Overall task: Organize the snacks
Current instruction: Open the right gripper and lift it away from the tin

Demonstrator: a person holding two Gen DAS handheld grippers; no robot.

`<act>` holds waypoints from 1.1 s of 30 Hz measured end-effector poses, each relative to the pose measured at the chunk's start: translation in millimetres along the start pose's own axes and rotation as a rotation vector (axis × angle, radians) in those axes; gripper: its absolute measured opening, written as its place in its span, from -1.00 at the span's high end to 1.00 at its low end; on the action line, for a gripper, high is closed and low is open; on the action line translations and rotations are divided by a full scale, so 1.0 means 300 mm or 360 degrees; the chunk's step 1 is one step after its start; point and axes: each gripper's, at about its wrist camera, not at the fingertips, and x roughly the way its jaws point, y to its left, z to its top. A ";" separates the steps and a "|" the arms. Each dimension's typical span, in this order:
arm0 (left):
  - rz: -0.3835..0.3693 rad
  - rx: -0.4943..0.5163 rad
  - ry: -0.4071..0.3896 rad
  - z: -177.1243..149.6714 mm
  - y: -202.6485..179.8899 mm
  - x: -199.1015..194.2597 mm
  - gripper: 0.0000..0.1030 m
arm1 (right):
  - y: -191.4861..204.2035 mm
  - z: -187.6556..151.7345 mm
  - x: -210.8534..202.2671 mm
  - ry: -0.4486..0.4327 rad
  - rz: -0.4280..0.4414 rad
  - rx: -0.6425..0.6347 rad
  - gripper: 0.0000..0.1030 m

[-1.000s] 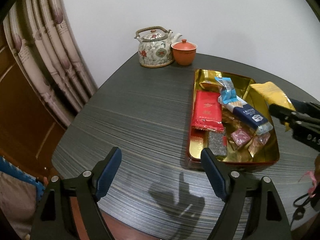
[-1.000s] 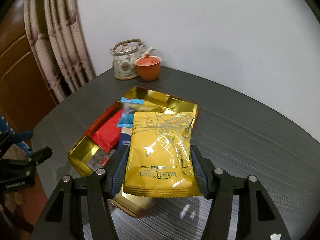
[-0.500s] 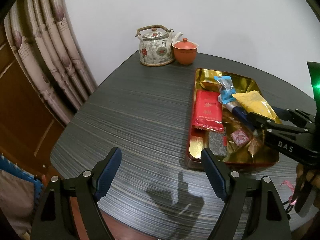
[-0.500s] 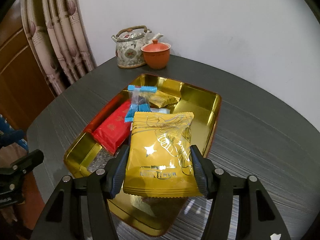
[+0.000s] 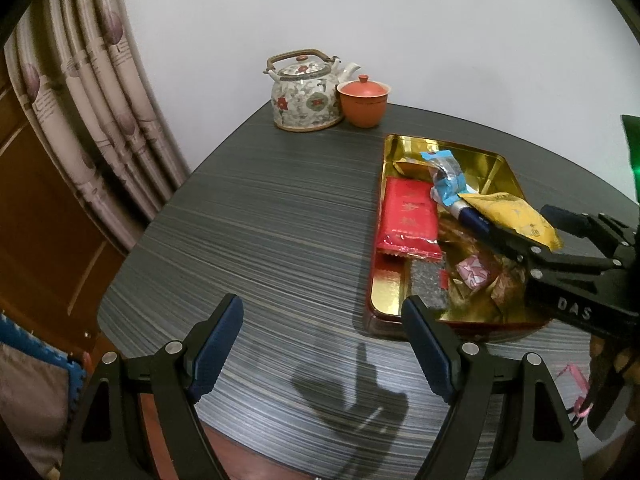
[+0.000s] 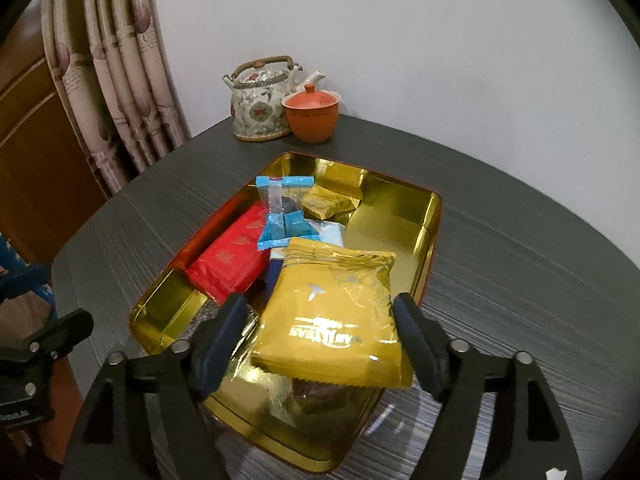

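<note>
Nearest to me, my right tongs (image 6: 320, 332) are spread, with the yellow packet (image 6: 332, 312) lying between the fingers; the left pad stands clear of it, and whether the right pad touches its edge I cannot tell. The packet sits tilted over the near end of the gold tray (image 6: 434, 216), resting on the wrapped sweets there, so I judge this is the letting-go step of putting it in.

My left tongs (image 5: 322, 344) are spread too, empty, hovering above the bare dark surface (image 5: 260, 220) just beside the tray's near corner.

Further in, the red packet (image 6: 228, 268) lies flat along the tray's left side, and the blue-ended wrapper (image 6: 286, 216) leans across the middle. A small gold sachet (image 6: 326, 206) sits beyond that, beside a bare stretch of tray floor at the far right.

At the back stand the teapot (image 6: 260, 108) and the lidded clay cup (image 6: 312, 118), well apart from the tray.

Next I would draw the right tongs straight back and up, minding not to drag the packet off its perch.
</note>
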 end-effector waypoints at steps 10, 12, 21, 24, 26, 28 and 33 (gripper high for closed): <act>-0.0001 0.0013 0.0001 -0.002 -0.008 -0.002 -0.58 | 0.017 -0.040 -0.119 -0.0083 -0.0076 0.0047 -0.87; 0.0000 0.0014 0.0001 -0.003 -0.010 -0.002 -0.58 | 0.014 -0.056 -0.146 -0.0093 -0.0071 0.0073 -0.91; -0.0005 0.0043 0.0005 -0.011 -0.024 -0.002 -0.58 | 0.003 -0.145 -0.200 -0.0054 -0.0165 0.0177 -0.98; -0.0006 0.0048 0.0005 -0.011 -0.026 -0.002 -0.58 | 0.009 -0.160 -0.190 -0.0008 -0.0150 0.0176 -0.98; -0.0007 0.0052 0.0005 -0.011 -0.027 -0.002 -0.58 | 0.014 -0.165 -0.184 0.0007 -0.0137 0.0165 -0.98; -0.0007 0.0056 0.0006 -0.009 -0.030 0.000 -0.58 | 0.023 -0.169 -0.177 0.0017 -0.0139 0.0149 -0.98; -0.0010 0.0057 0.0009 -0.010 -0.030 0.000 -0.58 | 0.040 -0.181 -0.164 0.0046 -0.0118 0.0130 -0.98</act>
